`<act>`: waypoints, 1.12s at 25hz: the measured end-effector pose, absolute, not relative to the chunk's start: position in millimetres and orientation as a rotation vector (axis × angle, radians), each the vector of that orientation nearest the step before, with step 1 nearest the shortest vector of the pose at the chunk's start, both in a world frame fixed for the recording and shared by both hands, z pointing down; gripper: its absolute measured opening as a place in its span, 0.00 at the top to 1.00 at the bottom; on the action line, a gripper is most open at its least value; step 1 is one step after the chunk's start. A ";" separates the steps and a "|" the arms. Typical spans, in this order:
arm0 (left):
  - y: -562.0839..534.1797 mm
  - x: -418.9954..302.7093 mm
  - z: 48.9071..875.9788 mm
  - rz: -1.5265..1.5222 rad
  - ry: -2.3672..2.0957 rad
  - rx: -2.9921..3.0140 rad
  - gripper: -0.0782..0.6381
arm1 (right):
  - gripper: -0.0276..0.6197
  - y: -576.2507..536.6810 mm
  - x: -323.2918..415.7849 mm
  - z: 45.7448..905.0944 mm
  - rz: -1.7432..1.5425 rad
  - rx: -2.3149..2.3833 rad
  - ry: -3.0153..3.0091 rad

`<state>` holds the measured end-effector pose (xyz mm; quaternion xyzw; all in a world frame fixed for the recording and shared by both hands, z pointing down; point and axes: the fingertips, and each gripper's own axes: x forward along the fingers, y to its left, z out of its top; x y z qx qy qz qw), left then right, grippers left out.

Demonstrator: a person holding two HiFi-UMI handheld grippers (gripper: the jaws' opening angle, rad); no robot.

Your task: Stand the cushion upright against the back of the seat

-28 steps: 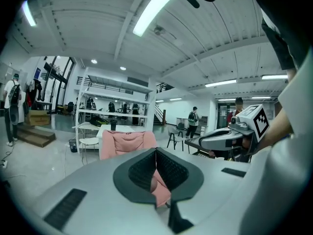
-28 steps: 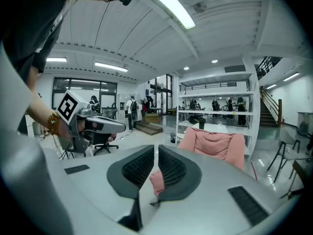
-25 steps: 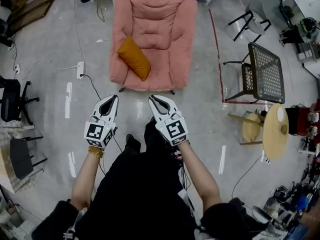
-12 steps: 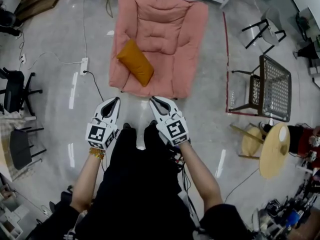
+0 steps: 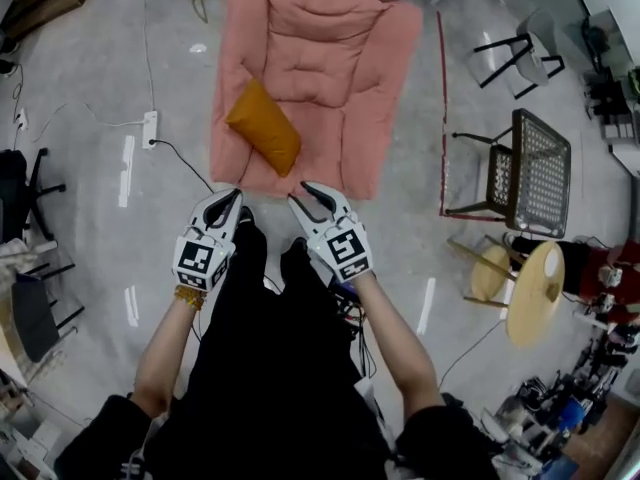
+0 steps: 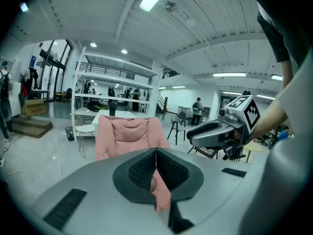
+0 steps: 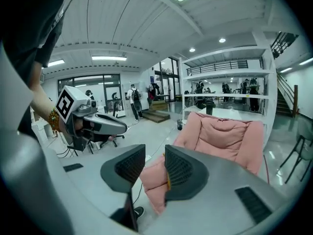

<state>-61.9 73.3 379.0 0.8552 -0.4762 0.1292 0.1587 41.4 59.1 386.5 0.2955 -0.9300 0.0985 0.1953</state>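
Note:
An orange cushion lies flat and slanted on the left part of the seat of a pink armchair. Both grippers hover over the floor just short of the seat's front edge, apart from the cushion. My left gripper points at the front left corner, its jaws shut with nothing in them. My right gripper is beside it; its jaws have just been opening and stand open with nothing between them. The armchair fills the right gripper view ahead, and only a thin orange edge of the cushion shows there.
A black mesh chair and a round wooden table stand to the right, past a red floor line. A power strip with a cable lies left of the armchair. A white table stands behind it.
The person has stepped forward, and both grippers have come up to the seat's front edge. The right jaws, shut before, now stand apart.

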 end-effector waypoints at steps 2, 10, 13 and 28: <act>58.5 -67.9 382.5 0.371 -1.319 2.462 0.87 | 0.75 45.0 30.4 393.5 0.283 0.831 -2.581; 18.7 -84.3 419.3 0.397 -1.293 2.449 0.87 | 0.71 -4.6 5.4 445.9 0.334 0.809 -2.552; 4.6 -86.5 442.2 0.433 -1.315 2.418 0.87 | 0.68 -21.4 -0.5 488.1 0.348 0.739 -2.534; -28.4 -61.7 565.7 0.418 -1.295 2.355 0.87 | 0.50 -95.2 -5.4 684.0 0.370 0.508 -2.408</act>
